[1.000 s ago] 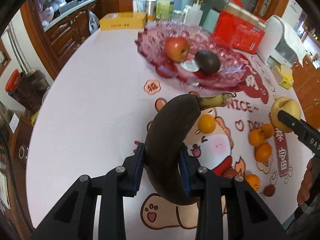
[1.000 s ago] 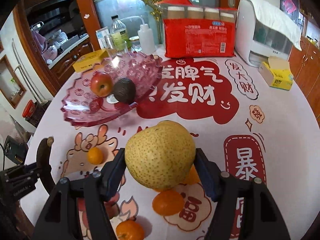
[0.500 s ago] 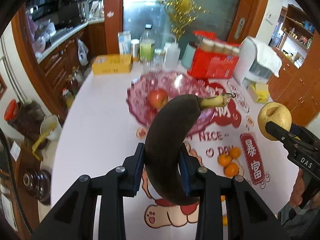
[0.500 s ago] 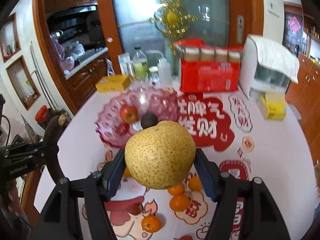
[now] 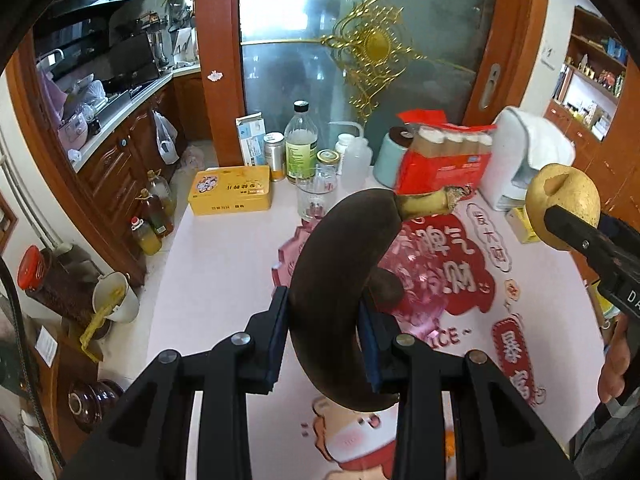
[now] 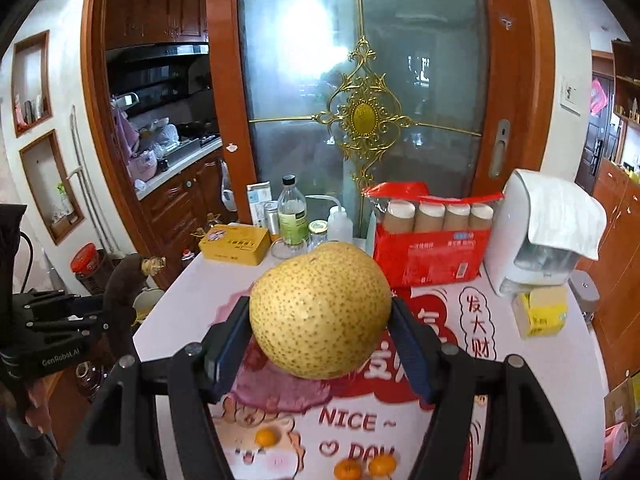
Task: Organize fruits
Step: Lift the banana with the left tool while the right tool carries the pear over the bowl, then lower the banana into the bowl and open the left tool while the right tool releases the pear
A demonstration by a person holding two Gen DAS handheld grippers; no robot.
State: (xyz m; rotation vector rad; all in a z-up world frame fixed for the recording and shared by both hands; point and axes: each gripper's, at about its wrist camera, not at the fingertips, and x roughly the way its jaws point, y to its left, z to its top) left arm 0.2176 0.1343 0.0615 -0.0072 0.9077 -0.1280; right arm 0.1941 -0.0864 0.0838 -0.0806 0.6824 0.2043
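Daylight glared through the frosted glass door (image 6: 360, 80) at far centre. Fisheye curvature bent and darkened all edges; focus remained mostly sharp.

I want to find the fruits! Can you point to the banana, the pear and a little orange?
banana (image 5: 340, 280): left wrist view, middle of its dark skin.
pear (image 6: 320, 308): right wrist view, middle of its speckled skin.
little orange (image 6: 267, 437): right wrist view, its centre, on the table.
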